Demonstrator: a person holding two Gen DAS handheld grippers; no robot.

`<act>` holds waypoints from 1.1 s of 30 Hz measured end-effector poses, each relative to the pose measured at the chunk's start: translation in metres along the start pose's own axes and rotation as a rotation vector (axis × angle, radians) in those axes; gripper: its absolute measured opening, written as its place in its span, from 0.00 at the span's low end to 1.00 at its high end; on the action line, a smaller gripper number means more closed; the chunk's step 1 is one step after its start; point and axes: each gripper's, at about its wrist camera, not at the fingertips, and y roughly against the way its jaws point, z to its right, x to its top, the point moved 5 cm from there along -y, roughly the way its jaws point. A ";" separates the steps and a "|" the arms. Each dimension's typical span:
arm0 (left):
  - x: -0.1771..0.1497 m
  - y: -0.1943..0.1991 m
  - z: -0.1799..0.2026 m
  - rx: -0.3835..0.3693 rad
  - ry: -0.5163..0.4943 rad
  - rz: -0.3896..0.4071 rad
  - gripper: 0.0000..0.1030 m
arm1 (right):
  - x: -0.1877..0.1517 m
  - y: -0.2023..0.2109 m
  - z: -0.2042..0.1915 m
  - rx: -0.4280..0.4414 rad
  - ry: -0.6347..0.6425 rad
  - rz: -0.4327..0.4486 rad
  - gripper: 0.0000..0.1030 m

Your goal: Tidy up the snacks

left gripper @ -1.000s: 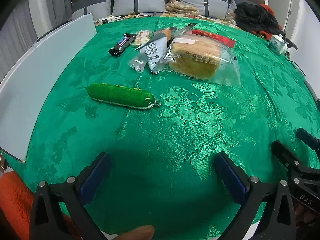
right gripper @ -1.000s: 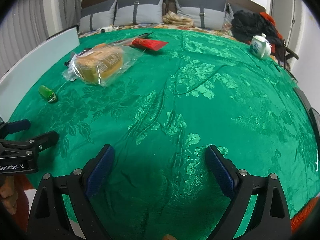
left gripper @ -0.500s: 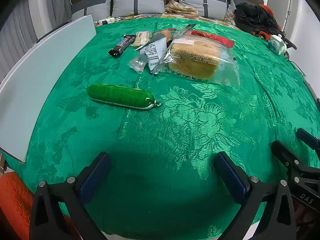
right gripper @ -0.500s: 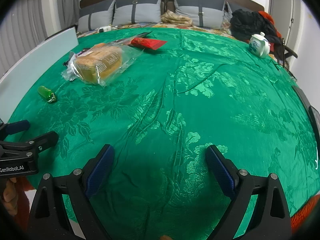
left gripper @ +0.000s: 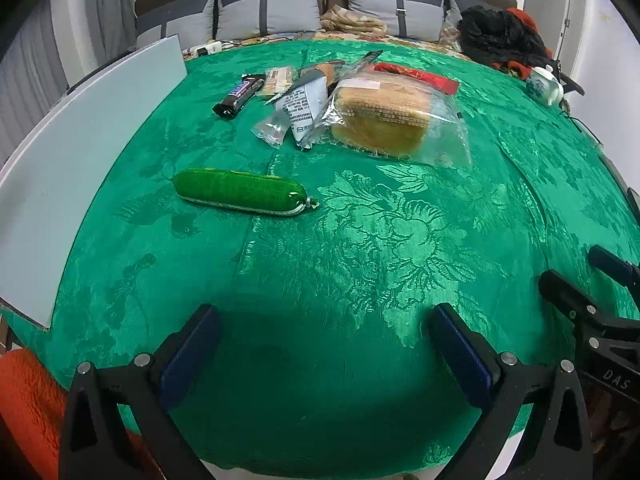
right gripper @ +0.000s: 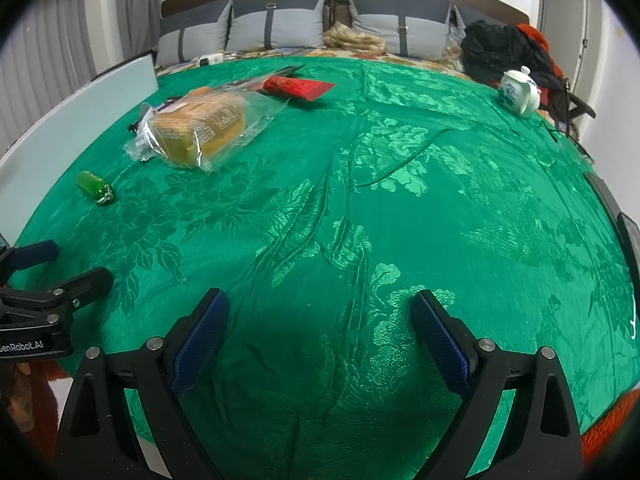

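Note:
A green sausage stick (left gripper: 240, 191) lies alone on the green cloth, ahead and left of my left gripper (left gripper: 324, 344), which stands open and empty near the table's front edge. Farther back is a pile of snacks: a bagged loaf of bread (left gripper: 386, 118), a dark chocolate bar (left gripper: 239, 95), small white and clear packets (left gripper: 298, 114) and a red packet (left gripper: 420, 77). My right gripper (right gripper: 320, 330) is open and empty over bare cloth. From the right wrist view the bread (right gripper: 200, 130), the red packet (right gripper: 300, 87) and the sausage's end (right gripper: 95, 187) sit far left.
A white board (left gripper: 80, 152) lies along the table's left edge. A white teapot (right gripper: 518, 92) stands at the far right, near dark clothes (right gripper: 500, 46). Grey cushions (right gripper: 276, 28) line the back. Wrinkled cloth (right gripper: 400, 220) covers the middle and right of the table.
Both views have shifted only slightly; the fingertip at the bottom edge of the left wrist view is gone. The snacks have not moved.

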 end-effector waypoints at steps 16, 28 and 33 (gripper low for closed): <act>0.052 -0.002 -0.052 -0.173 0.297 -0.034 1.00 | 0.000 -0.001 -0.002 -0.010 -0.009 0.001 0.93; 0.107 -0.053 -0.078 -0.119 0.153 -0.092 0.98 | -0.001 -0.002 -0.002 -0.007 -0.008 -0.001 0.93; 0.090 -0.048 -0.103 -0.094 0.234 -0.089 0.95 | 0.000 -0.003 -0.002 -0.011 -0.014 -0.004 0.93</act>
